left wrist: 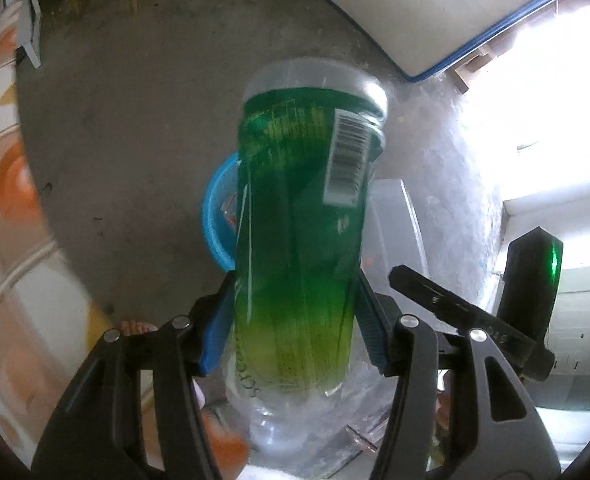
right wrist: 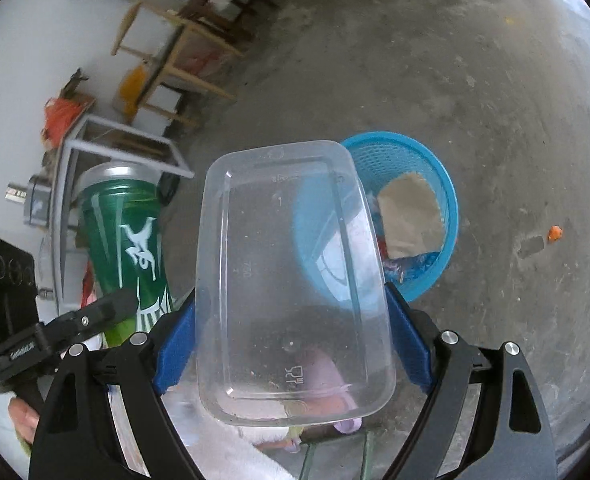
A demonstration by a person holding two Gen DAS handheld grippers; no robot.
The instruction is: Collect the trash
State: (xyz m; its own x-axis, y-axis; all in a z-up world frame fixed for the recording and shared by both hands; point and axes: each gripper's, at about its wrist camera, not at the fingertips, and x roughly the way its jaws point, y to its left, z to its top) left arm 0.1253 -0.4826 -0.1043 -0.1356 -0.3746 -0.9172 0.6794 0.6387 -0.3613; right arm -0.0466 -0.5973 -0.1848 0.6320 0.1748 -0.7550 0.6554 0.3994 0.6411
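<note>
My left gripper [left wrist: 295, 316] is shut on a green plastic bottle [left wrist: 307, 216] with a barcode label, held upright in the air. The same bottle [right wrist: 127, 236] shows at the left of the right wrist view. My right gripper [right wrist: 291, 332] is shut on a clear plastic food container [right wrist: 291, 280], held up above the floor. A blue mesh basket [right wrist: 423, 184] stands on the concrete floor beyond the container, with cardboard and wrappers inside. In the left wrist view the basket [left wrist: 219, 216] is mostly hidden behind the bottle.
Wooden stools [right wrist: 187, 48] and a grey metal frame [right wrist: 95, 148] stand by the white wall at left. A small orange scrap [right wrist: 554, 233] lies on the floor at right. A patterned cloth [left wrist: 7, 200] fills the left edge. A white mat with blue trim [left wrist: 455, 20] lies far back.
</note>
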